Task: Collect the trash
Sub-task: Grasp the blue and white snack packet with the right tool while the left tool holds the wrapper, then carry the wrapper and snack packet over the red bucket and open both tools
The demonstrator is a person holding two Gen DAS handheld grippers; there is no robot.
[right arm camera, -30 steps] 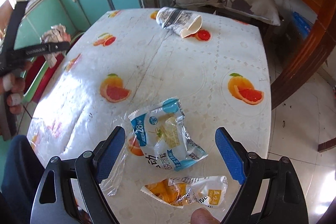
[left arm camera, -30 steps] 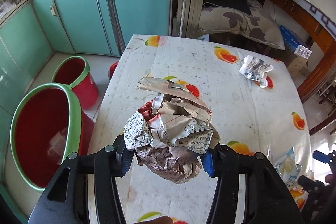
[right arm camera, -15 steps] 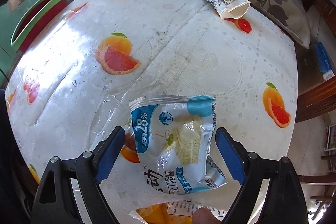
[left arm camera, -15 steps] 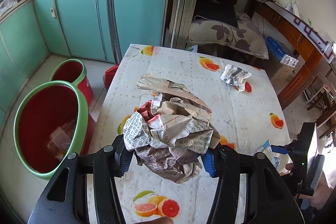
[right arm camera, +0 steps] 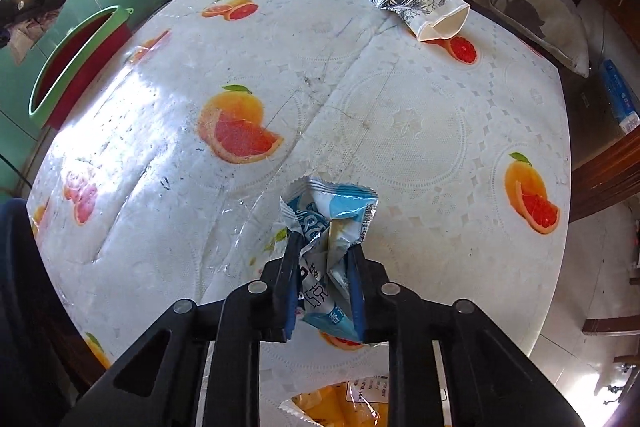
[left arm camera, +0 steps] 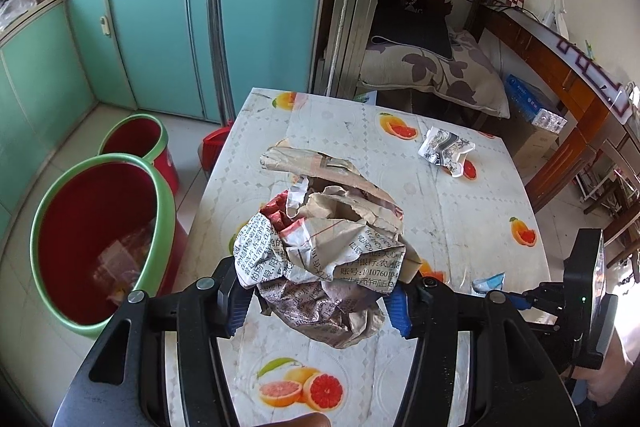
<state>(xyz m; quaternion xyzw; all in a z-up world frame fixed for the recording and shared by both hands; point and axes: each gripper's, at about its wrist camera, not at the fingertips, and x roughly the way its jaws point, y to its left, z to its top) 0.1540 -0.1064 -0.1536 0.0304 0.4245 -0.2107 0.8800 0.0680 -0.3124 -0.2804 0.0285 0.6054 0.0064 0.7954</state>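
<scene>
Holding scraps, red bucket (left arm camera: 100, 247); left tool (left arm camera: 316, 303) grips crumpled paper (left arm camera: 320, 247), right tool (right arm camera: 324, 267) just clamped wrapper (right arm camera: 328, 227)

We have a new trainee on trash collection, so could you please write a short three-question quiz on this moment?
1. True or false: the left gripper holds a crumpled wad of printed newspaper.
2. What is pinched in the right gripper? A) the blue-and-white foil snack wrapper B) an orange C) a spoon
3. Fill in: the squashed black-and-white patterned paper cup lies on the fruit-print ____.

Key: 1 true; 2 A; 3 tablecloth.
</scene>
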